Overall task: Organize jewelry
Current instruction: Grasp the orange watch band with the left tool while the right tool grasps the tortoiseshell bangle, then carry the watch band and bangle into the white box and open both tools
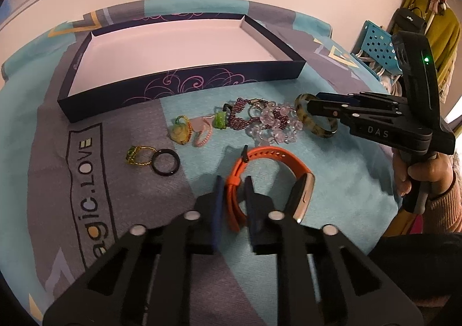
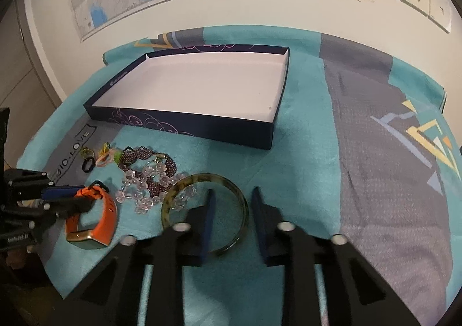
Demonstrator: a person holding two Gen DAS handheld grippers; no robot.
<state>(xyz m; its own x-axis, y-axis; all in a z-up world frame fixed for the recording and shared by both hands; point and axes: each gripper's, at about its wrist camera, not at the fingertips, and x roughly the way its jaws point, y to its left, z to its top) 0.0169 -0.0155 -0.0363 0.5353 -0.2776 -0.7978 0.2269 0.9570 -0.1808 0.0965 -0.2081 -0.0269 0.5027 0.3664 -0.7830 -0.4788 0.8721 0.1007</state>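
Both claws down on the teal and grey cloth [image 1: 332, 181]. All positions are taken from the navy box [image 1: 184, 86].

- Left claw [image 1: 234, 181]: clenched on the orange watch [image 1: 274, 152]. The strap stands on edge between the two pads, just behind its black buckle. The watch lies in front of the box's near wall, well clear of it and nearest the camera.
- Right claw [image 2: 232, 193]: released. Its jaws straddle the right-hand rim of the bangle [image 2: 202, 178]; cloth shows between the inner pad and the rim, so nothing is pinched (the left wrist view agrees, with one finger on either side). The bangle lies flat in front of the box's near right corner.
- A hand [image 1: 418, 175] in a pink knit cuff holds the right tool's grip.

Materials:
- Watch: perforated rubbery strap, metallic case.
- Bangle: mottled olive-brown, glossy, thick-walled.
- Box: shallow card, white inside, with lilac swirls on its dark wall.
- Between bangle and box front: a heap of purple beads [image 1: 239, 115] tangled with clear pink crystal beads [image 1: 274, 121].
- Off the box's near left corner: a smooth black ring [image 1: 166, 163] touching a green beaded ring [image 1: 138, 155].

Writing:
- On the cloth: "agic.LOVE".
- On the right tool's body: "DAS".
- The small logo on the box side is unreadable.
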